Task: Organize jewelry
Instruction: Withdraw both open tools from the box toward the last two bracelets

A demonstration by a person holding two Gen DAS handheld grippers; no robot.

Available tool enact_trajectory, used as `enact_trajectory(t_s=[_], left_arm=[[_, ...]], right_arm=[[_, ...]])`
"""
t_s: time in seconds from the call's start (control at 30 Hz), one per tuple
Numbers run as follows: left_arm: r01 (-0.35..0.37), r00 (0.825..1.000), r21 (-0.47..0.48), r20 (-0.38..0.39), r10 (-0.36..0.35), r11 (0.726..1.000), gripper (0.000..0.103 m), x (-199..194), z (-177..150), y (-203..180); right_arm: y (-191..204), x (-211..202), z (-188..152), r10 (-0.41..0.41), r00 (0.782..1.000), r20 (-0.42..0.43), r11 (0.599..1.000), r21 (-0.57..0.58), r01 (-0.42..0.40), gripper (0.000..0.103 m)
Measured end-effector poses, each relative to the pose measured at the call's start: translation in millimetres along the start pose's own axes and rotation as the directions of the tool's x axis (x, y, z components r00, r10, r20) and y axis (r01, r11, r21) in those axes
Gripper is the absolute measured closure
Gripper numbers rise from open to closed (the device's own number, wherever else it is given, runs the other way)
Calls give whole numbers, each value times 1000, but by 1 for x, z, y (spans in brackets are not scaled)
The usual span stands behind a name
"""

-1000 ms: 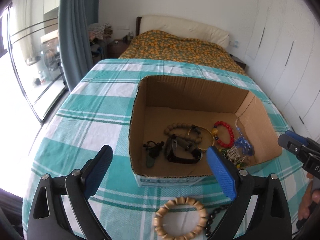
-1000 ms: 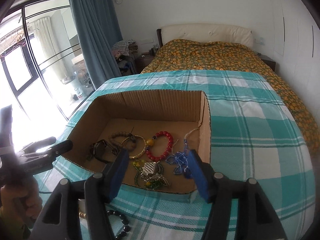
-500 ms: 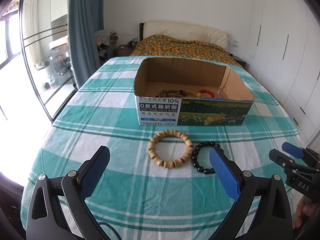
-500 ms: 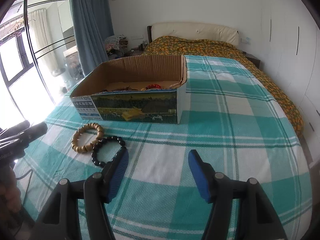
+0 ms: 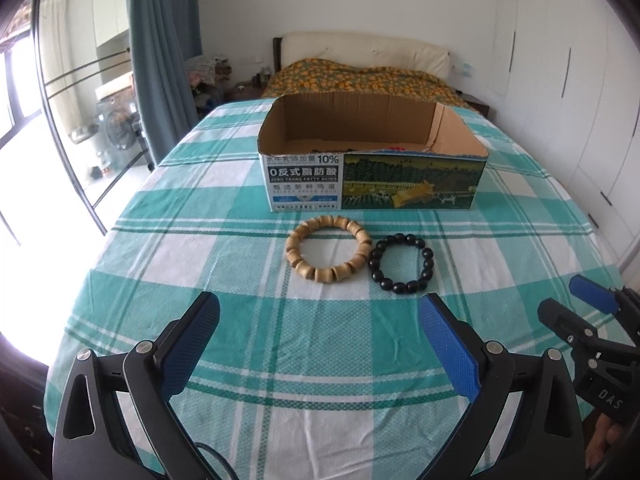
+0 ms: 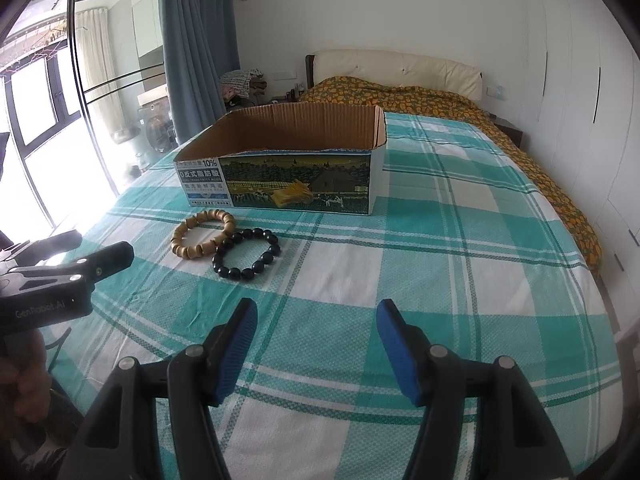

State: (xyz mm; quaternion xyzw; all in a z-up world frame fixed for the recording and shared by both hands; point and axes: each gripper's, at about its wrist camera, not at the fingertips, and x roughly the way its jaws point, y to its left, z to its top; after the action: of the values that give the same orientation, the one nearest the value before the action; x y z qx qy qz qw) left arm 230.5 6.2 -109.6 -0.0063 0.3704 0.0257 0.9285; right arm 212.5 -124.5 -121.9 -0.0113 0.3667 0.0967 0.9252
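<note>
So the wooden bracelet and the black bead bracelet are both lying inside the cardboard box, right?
Not inside. The wooden bracelet and black bead bracelet lie on the checked cloth in front of the cardboard box, touching each other, as the left wrist view shows.

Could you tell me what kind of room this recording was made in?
It looks like a bedroom in a home. A bed with a cream headboard and an orange-patterned cover stands at the back, a blue curtain hangs by the large window, and built-in white wardrobe doors line the side wall.
</note>
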Motion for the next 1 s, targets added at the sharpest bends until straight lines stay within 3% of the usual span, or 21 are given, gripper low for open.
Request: enact_trajectory(t_s=[0.67, 1.0], left_arm=[[-12, 999, -21, -41, 12, 1000, 3, 20, -4, 13], [1, 997, -86, -79, -8, 996, 3, 45, -4, 36]], right_arm=[[12, 17, -6, 29, 999, -43, 1000, -10, -30, 40], [12, 43, -8, 38, 995, -93, 999, 6, -37, 40]])
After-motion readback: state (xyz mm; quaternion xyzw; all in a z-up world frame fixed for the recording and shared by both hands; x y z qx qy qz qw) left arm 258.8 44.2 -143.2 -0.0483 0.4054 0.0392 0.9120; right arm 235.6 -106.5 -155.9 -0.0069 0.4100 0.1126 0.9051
